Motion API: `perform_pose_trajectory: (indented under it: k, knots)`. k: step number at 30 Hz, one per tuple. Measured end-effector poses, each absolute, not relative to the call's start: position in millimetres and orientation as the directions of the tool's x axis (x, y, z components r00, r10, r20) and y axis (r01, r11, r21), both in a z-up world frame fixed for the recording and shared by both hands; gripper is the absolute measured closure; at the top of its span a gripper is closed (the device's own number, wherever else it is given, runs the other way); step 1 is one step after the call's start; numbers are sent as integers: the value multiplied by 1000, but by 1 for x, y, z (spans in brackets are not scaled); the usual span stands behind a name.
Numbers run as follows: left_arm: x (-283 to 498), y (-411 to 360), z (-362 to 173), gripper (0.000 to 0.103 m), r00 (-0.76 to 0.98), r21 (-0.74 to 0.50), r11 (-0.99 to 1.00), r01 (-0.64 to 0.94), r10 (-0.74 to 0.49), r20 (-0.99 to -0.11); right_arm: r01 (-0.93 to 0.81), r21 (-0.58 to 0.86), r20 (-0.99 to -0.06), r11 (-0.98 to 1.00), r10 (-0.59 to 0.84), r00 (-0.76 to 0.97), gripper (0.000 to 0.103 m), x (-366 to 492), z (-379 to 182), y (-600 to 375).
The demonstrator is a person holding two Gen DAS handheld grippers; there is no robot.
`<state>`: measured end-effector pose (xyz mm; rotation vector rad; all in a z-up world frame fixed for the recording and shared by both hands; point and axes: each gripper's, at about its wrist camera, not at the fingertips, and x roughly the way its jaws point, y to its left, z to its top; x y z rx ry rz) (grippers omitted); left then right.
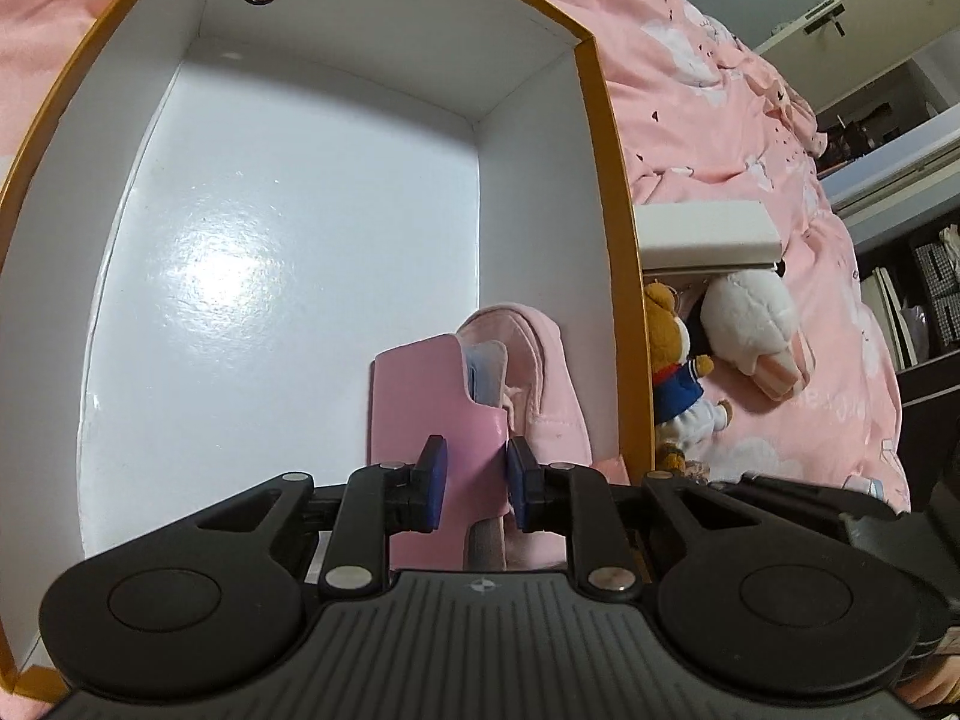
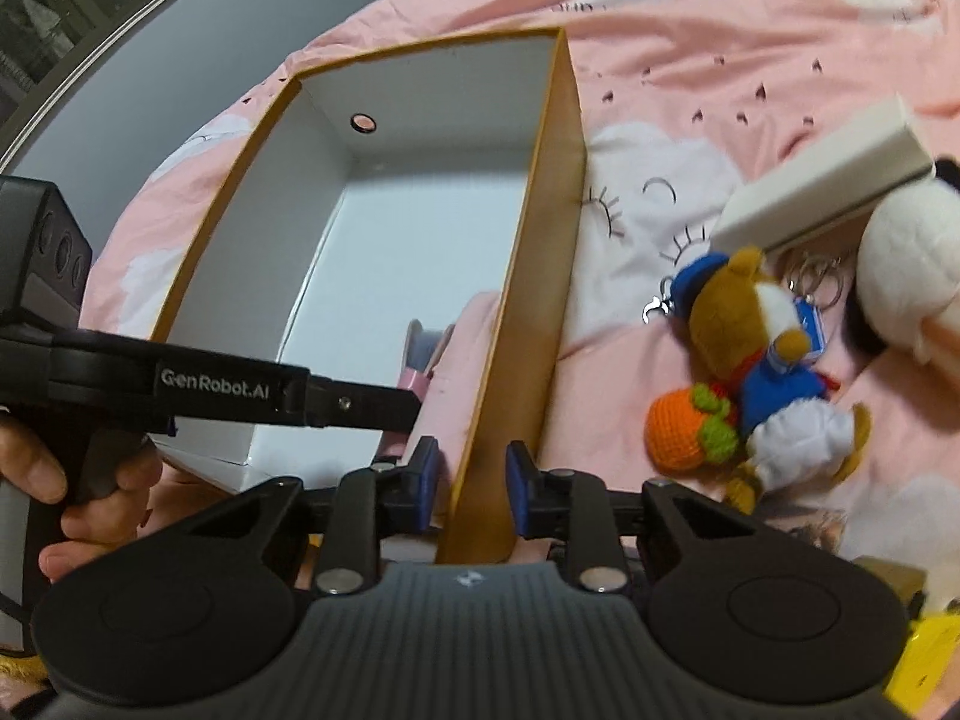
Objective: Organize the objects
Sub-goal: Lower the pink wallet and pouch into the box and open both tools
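Observation:
An orange box point(image 1: 591, 120) with a white inside lies open on a pink bedspread. My left gripper point(image 1: 476, 477) reaches into its near right corner, shut on an upright pink case point(image 1: 420, 396). A pink fabric pouch point(image 1: 552, 384) leans against the wall behind the case. The right wrist view shows the same case point(image 2: 414, 381) at the tip of the left gripper's finger point(image 2: 360, 403). My right gripper point(image 2: 472, 480) straddles the box's near right wall point(image 2: 540, 240). Its right pad rests against the orange outer face, and a sliver of gap shows at the left pad.
Right of the box lie a bear plush in blue point(image 2: 756, 336), an orange crochet pumpkin point(image 2: 678, 426), key rings point(image 2: 816, 276), a white plush point(image 2: 900, 264) and a flat white box point(image 2: 828, 180). A hand point(image 2: 36, 480) holds the left gripper's handle. Something yellow point(image 2: 924, 648) sits at the bottom right.

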<state>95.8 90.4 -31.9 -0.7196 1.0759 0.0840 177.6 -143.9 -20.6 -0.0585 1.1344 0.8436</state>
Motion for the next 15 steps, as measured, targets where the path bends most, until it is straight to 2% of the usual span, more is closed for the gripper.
perform_pose_trajectory:
  k: [11,15]
  knots:
    - [92,91,-31,79,490,-478,788,-387,-264,-831,-605,373,-847,703,525,88,78,176,-29,-140]
    - [90,92,-31,78,499,-491,775,-397,-267,-824,-612,366,-839,701,533,109,74,175,-26,-140]
